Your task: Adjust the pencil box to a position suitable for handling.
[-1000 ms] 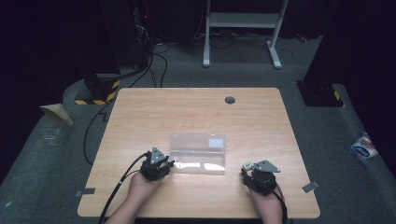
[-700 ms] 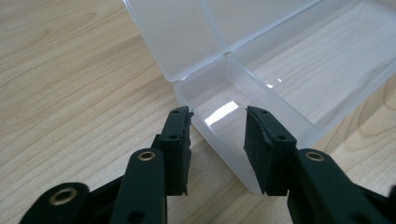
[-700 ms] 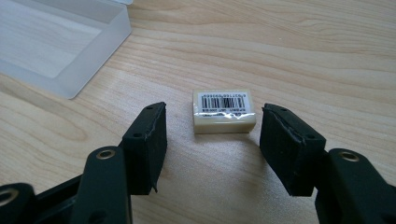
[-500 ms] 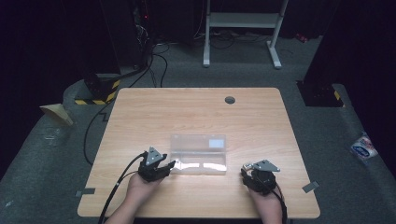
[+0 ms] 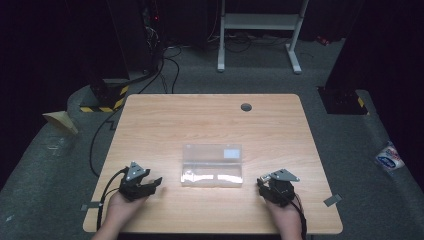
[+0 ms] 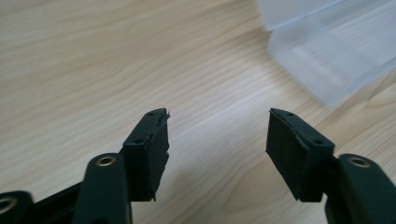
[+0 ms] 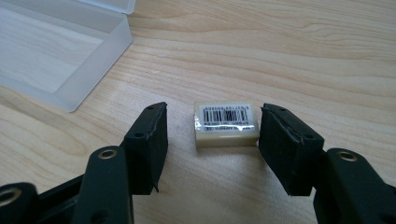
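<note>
In my right gripper view the right gripper [image 7: 212, 128] stands with its jaws wide apart, and a small cream block [image 7: 226, 123] with a barcode label on top lies on the wood between them, close against the jaw at the right of the frame; I cannot tell whether that jaw touches it. Up in the upper left of that frame sits the open clear plastic box [image 7: 56, 51]. My left gripper [image 6: 217, 133] is also spread wide, with bare tabletop between the jaws and the same box [image 6: 327, 51] in the upper right corner of its view. From the high view, the left gripper [image 5: 150, 184] sits at lower left of the table [image 5: 210, 120], the right gripper [image 5: 266, 185] at lower right, and the box [image 5: 212, 165] lies between them, apart from both.
</note>
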`<state>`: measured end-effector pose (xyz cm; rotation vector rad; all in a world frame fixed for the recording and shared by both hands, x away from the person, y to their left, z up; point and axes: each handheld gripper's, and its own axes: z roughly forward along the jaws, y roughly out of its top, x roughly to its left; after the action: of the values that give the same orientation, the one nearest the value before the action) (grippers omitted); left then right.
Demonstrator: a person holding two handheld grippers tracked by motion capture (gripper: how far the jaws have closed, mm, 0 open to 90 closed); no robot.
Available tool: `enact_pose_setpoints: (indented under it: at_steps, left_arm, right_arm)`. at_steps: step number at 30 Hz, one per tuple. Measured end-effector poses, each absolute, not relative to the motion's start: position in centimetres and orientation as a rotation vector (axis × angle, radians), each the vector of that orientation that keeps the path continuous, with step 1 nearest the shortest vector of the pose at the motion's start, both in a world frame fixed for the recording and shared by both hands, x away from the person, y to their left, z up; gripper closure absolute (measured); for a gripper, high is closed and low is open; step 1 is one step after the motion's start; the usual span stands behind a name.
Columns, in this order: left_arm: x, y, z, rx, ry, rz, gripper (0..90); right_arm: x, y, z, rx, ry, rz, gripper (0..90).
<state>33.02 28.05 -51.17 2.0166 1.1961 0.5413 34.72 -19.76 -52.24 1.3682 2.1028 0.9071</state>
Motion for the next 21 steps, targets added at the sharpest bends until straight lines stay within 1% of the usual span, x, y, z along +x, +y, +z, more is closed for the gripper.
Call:
enact_pose_setpoints:
  at_steps: [3,8,9,10,11,12,17,21]
  left_arm:
    - [32.7,29.5,-52.0,2.0,1.236,0.544,36.0]
    - [32.8,29.6,-52.7,2.029,1.238,0.566,33.6]
    - [32.8,29.5,-52.8,2.012,1.252,0.57,33.8]
    - [32.8,29.5,-52.8,2.012,1.252,0.57,33.6]
    - [32.8,29.4,-52.8,2.012,1.246,0.589,32.9]
    - [32.7,29.2,-52.8,2.015,1.241,0.619,31.8]
    - [33.0,29.3,-52.9,2.004,1.253,0.579,30.4]
    - [33.0,29.3,-52.9,2.004,1.253,0.579,30.2]
  right_arm:
    - [35.0,-19.6,-52.2,1.361,2.109,0.896,42.7]
    - [35.3,-19.7,-52.2,1.384,2.109,0.899,42.7]
    - [35.4,-19.6,-52.2,1.396,2.111,0.893,44.8]
    - [35.4,-19.6,-52.2,1.396,2.111,0.893,44.8]
    - [35.4,-19.6,-52.2,1.395,2.108,0.892,48.6]
    - [35.4,-19.6,-52.2,1.398,2.106,0.891,49.8]
    - [35.3,-19.5,-52.2,1.385,2.099,0.898,57.5]
    - [35.2,-19.4,-52.2,1.375,2.114,0.903,57.9]
